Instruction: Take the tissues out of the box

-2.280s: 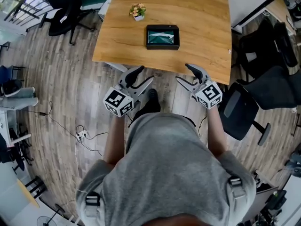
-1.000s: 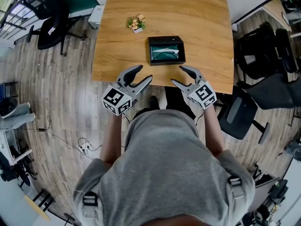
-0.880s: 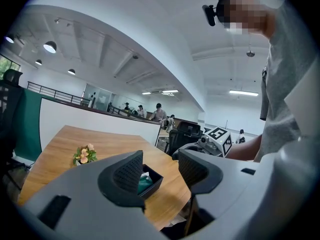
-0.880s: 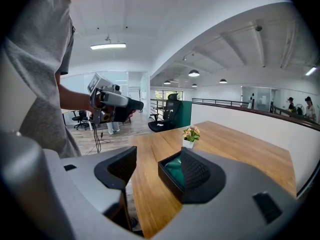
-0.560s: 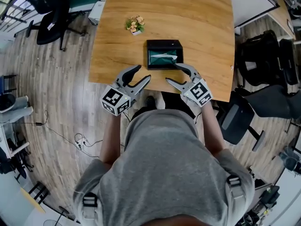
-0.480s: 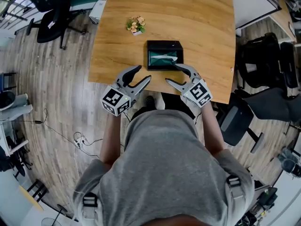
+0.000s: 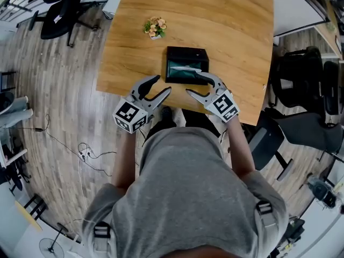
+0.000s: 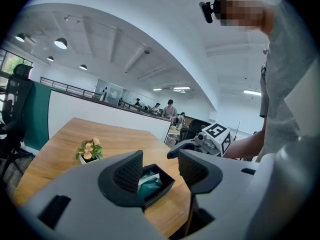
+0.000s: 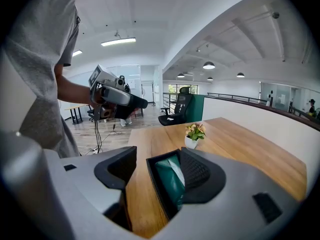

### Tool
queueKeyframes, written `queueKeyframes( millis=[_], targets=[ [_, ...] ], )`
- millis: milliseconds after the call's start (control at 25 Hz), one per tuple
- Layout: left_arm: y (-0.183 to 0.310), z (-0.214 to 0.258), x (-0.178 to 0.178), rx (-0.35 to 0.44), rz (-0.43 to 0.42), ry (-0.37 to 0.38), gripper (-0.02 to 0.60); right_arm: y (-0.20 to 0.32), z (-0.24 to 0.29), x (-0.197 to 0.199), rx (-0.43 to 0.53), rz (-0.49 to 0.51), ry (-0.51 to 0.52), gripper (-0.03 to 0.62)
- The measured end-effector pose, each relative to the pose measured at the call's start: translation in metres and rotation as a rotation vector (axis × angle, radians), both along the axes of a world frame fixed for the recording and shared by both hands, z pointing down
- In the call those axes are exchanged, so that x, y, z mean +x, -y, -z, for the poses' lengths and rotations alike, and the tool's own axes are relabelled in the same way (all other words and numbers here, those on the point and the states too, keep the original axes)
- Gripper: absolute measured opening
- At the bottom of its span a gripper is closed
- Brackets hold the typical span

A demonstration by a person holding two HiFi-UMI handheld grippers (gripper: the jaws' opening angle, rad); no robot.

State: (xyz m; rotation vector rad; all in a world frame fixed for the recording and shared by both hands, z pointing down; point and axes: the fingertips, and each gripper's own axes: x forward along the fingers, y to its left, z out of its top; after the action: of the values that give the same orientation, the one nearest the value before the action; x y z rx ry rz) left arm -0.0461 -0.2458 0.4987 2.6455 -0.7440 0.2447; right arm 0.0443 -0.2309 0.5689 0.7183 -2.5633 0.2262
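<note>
Across the upper middle of the head view, a wooden table (image 7: 215,26) is carrying the black tissue box (image 7: 186,49) near its front edge, within the person's easy reach. Just below it, the right gripper (image 7: 193,84) is hovering with jaws spread and gripping nothing. Its upper jaw is overlapping the box's lower right corner, probably lining up on the opening. Further left, the left gripper (image 7: 163,84) is hanging with jaws likewise parted and empty, perhaps to steady the box. Inside the box, the tissues (image 7: 184,69) are lying untouched. A small flower pot (image 7: 155,27) is sitting at upper left, clear of the work.
</note>
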Motion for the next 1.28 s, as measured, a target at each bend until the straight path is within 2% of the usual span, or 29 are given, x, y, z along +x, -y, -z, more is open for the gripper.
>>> queueKeyframes(
  millis=[720, 1280],
  targets=[
    [0.016, -0.022, -0.026, -0.065, 0.107, 0.041, 0.238, 0.040, -0.074, -0.011, -0.104, 0.103, -0.102, 0.281],
    [0.014, -0.035, -0.047, -0.101, 0.157, 0.058, 0.238, 0.059, -0.129, -0.023, -0.118, 0.205, -0.295, 0.273]
  ],
)
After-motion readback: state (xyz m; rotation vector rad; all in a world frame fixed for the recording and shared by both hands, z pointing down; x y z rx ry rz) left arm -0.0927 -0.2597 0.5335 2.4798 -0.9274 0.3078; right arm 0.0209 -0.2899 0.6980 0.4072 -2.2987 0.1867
